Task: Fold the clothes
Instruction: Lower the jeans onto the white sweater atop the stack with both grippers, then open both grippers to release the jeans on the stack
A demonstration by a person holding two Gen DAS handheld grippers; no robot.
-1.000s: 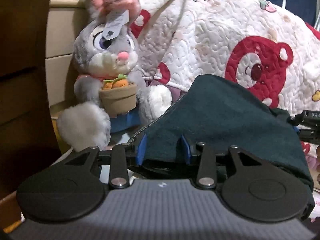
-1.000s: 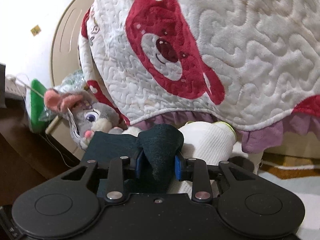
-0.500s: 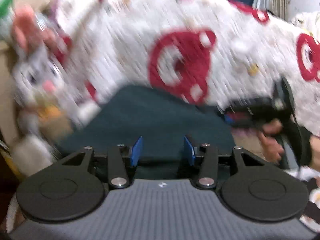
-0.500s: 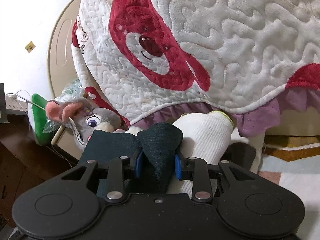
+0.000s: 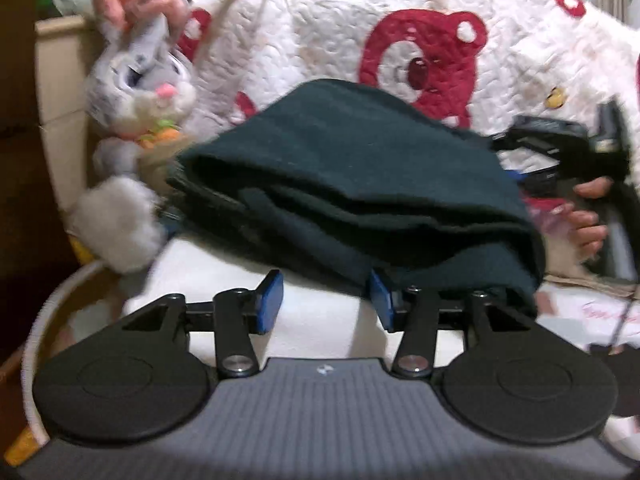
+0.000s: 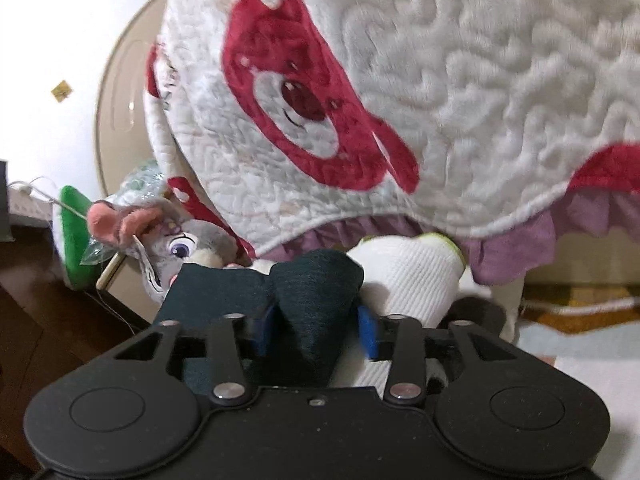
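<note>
Behind everything you have a big quilted blanket (image 5: 328,40), white and puffy with stitched squiggles, red bear faces on it and a purple frill (image 6: 516,240) along its lower edge in the right wrist view.

In front of it lies the dark green garment (image 5: 352,184), a soft, fleecy cloth folded over into a thick rounded bundle with several layers showing at its open left end. It rests on a white surface (image 5: 320,320) just past your left hand-held gripper (image 5: 325,300). That gripper's blue pads stand wide apart with nothing between them; the right pad (image 5: 379,296) sits right at the lower edge of the cloth, and you cannot tell whether it touches.

Your right hand-held gripper (image 6: 316,320) is clamped on a bunched, cone-shaped fold of the same garment (image 6: 316,292), the cloth filling the gap between the blue pads and spreading flat to the left. A white ribbed fabric item (image 6: 412,276) lies just beside the fold on the right.

In the left wrist view that right gripper shows at the far edge of the bundle as a black tool (image 5: 560,148) with your fingers (image 5: 588,216) curled around it.

A grey plush rabbit (image 5: 136,92) with pink ears and a small orange carrot (image 5: 164,136) at its chest sits to the left of the garment, against a beige panel (image 5: 60,80). The left view is blurred.
</note>
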